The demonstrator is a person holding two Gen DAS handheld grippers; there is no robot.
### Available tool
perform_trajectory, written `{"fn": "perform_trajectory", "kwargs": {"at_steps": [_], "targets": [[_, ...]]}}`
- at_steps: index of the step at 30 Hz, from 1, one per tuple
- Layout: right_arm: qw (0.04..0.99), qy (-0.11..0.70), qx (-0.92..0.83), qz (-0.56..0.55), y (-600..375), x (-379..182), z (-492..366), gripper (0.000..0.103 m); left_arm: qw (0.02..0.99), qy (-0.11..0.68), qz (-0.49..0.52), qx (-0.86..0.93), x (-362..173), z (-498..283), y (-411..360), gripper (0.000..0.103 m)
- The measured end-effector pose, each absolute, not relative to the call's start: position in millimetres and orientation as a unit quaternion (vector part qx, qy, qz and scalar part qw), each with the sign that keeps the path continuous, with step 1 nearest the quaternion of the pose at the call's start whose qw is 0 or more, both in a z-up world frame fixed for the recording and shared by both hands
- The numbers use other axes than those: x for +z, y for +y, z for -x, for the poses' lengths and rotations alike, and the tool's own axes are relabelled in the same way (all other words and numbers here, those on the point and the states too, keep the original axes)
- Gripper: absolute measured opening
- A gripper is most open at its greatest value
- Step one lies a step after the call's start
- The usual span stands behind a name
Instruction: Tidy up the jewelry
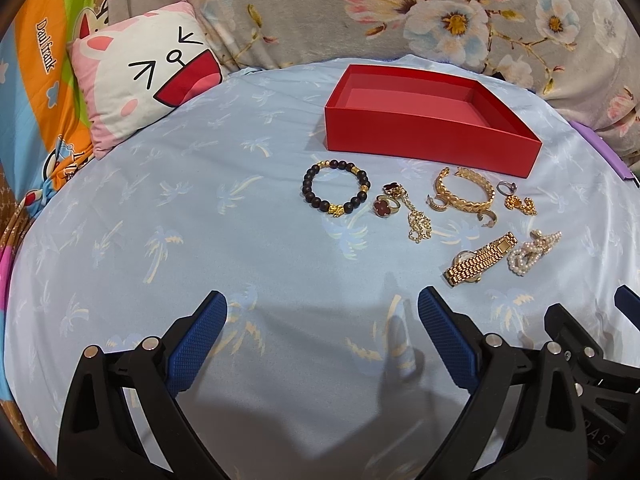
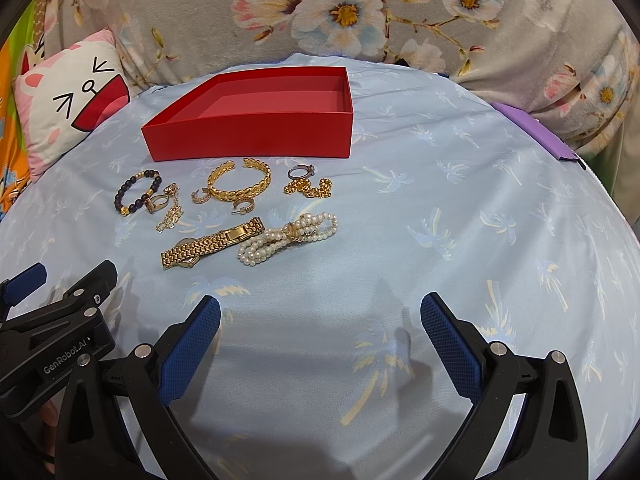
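An empty red box (image 1: 428, 140) (image 2: 256, 136) sits at the back of a light blue cloth. In front of it lie a dark bead bracelet (image 1: 335, 191) (image 2: 136, 192), a red clover ring (image 1: 385, 207), a gold chain (image 1: 418, 226) (image 2: 170, 216), a gold leaf bangle (image 1: 466, 196) (image 2: 240, 184), a silver ring (image 1: 506, 189) (image 2: 301, 171), a gold watch (image 1: 482, 260) (image 2: 212, 242) and a pearl piece (image 1: 532, 254) (image 2: 288, 236). My left gripper (image 1: 322, 316) is open and empty, short of the jewelry. My right gripper (image 2: 320, 316) is open and empty, near the pearl piece.
A pink cartoon pillow (image 1: 144, 76) (image 2: 68, 96) lies at the back left. A floral blanket (image 1: 440, 12) (image 2: 360, 12) rises behind the box. A purple edge (image 2: 536, 132) shows at the right. The other gripper shows at the frame edge in the left wrist view (image 1: 592, 344) and in the right wrist view (image 2: 60, 320).
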State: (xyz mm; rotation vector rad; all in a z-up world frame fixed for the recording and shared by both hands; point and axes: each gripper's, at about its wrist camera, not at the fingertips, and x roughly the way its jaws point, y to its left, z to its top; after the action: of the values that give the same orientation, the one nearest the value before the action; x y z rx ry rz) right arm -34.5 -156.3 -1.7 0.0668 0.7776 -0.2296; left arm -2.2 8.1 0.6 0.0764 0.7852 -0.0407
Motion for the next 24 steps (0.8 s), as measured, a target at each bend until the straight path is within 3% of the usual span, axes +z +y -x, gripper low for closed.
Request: {"fn": "perform_trajectory", "kwargs": {"at_steps": [14, 19, 24], "targets": [[0.903, 0.408, -0.098, -0.09, -174, -8, 25, 0.098, 0.927, 0.374, -0.009, -0.026, 5, -1, 26, 0.094], [0.9, 0.413, -0.088, -0.105, -174, -3, 15, 0.089, 0.924, 0.381, 0.006, -0.024, 4, -9, 39, 0.094], [0.903, 0.411, -0.081, -0.096, -164, 2, 3, 0.071, 0.914, 0.402, 0.045, -0.028, -3, -17, 52, 0.094]]}}
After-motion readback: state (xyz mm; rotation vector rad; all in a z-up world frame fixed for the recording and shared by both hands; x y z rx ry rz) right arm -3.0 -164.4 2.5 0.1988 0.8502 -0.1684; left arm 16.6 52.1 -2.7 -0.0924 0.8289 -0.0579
